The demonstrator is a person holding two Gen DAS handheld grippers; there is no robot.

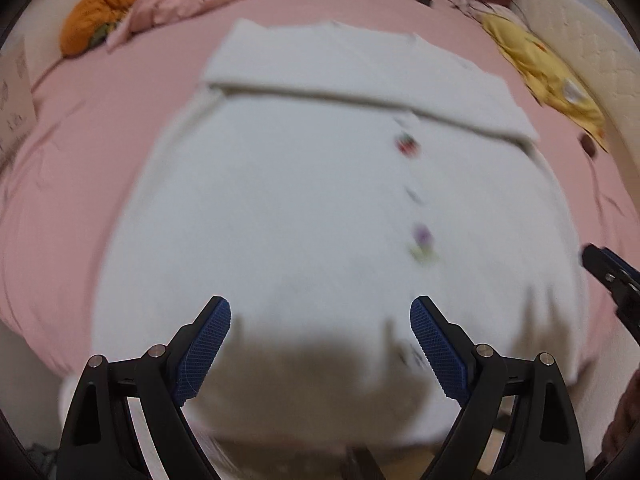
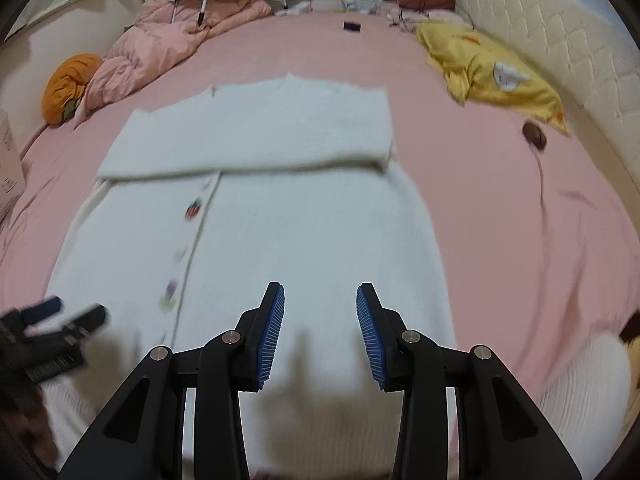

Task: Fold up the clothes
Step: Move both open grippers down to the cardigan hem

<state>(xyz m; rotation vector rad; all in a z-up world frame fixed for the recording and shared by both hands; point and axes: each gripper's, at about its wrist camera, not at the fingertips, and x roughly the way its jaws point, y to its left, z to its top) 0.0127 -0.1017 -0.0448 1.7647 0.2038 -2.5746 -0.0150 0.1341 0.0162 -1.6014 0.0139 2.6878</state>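
On the pink bedsheet (image 2: 460, 168) a white cardigan (image 2: 280, 220) lies flat, its long axis running from the near hem away toward the far collar, the button placket (image 2: 192, 240) lengthwise along it. A folded band (image 2: 256, 136), seemingly the sleeves, lies crosswise over its upper part. The right wrist view alone shows the quilted headboard (image 2: 540, 44), the folding table legs over the pink duvet (image 2: 168, 40) and a small dark object (image 2: 534, 134) on the sheet; the left wrist view, more blurred, alone shows the dark shadow across the near hem. Both show the orange cushion (image 1: 100, 12) and yellow bedding (image 1: 540, 72). The left gripper (image 1: 320, 320) hangs over the hem with jaws spread wide, holding nothing. The right gripper (image 2: 320, 308) hovers over the lower body, jaws parted and empty.
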